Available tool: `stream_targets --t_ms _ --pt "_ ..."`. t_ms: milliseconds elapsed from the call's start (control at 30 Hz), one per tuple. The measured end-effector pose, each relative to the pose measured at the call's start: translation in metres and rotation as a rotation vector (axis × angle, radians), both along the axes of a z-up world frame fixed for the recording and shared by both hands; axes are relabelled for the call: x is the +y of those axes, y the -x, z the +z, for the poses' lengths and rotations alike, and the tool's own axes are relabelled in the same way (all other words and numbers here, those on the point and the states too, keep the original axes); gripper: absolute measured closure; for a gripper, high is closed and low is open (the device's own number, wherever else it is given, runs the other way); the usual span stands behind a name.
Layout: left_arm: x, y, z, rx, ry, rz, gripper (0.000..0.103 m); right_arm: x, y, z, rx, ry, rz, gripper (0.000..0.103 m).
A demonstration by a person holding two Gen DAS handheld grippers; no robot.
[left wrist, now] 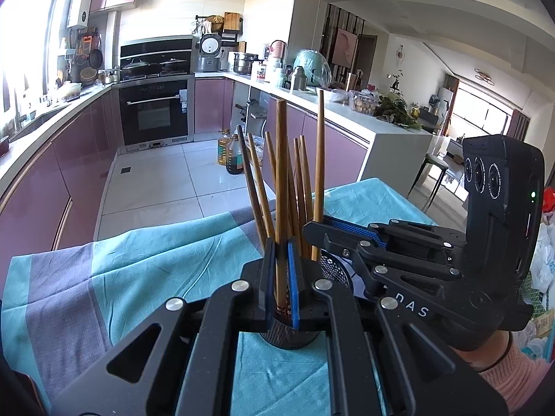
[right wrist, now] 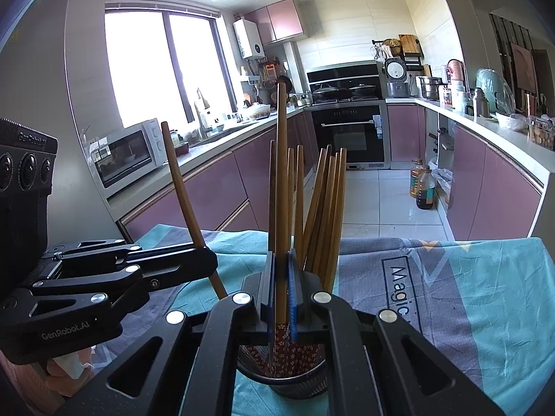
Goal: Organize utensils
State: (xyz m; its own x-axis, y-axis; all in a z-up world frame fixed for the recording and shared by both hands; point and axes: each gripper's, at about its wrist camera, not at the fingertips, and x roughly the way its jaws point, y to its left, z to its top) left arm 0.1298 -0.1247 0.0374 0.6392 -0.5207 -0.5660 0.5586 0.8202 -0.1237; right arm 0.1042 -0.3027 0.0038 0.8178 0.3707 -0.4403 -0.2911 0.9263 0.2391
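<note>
A black mesh holder (left wrist: 334, 270) (right wrist: 284, 379) stands on the teal and grey cloth and holds several brown wooden chopsticks (left wrist: 298, 187) (right wrist: 326, 208). My left gripper (left wrist: 281, 277) is shut on one chopstick (left wrist: 281, 159) standing upright over the holder. My right gripper (right wrist: 281, 291) is shut on another upright chopstick (right wrist: 281, 173) over the holder. In the left wrist view the right gripper (left wrist: 314, 234) comes in from the right with its chopstick (left wrist: 319, 159). In the right wrist view the left gripper (right wrist: 208, 263) comes in from the left with its chopstick (right wrist: 180, 187) tilted.
The cloth-covered table (left wrist: 138, 270) (right wrist: 468, 294) spreads around the holder. Purple kitchen cabinets (left wrist: 52, 180) (right wrist: 215, 187), an oven (left wrist: 154, 114), oil bottles on the tiled floor (left wrist: 230, 154) (right wrist: 421, 187), a microwave (right wrist: 128, 152) and a cluttered counter (left wrist: 381, 111) lie beyond.
</note>
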Motion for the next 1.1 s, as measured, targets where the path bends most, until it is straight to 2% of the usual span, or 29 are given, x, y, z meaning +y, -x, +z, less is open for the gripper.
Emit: stream_targets --t_ms 1100 --pt "-0.011 -0.013 -0.018 0.022 -0.023 0.025 0.095 0.004 -0.007 -0.014 0.057 -0.002 0.013 0.097"
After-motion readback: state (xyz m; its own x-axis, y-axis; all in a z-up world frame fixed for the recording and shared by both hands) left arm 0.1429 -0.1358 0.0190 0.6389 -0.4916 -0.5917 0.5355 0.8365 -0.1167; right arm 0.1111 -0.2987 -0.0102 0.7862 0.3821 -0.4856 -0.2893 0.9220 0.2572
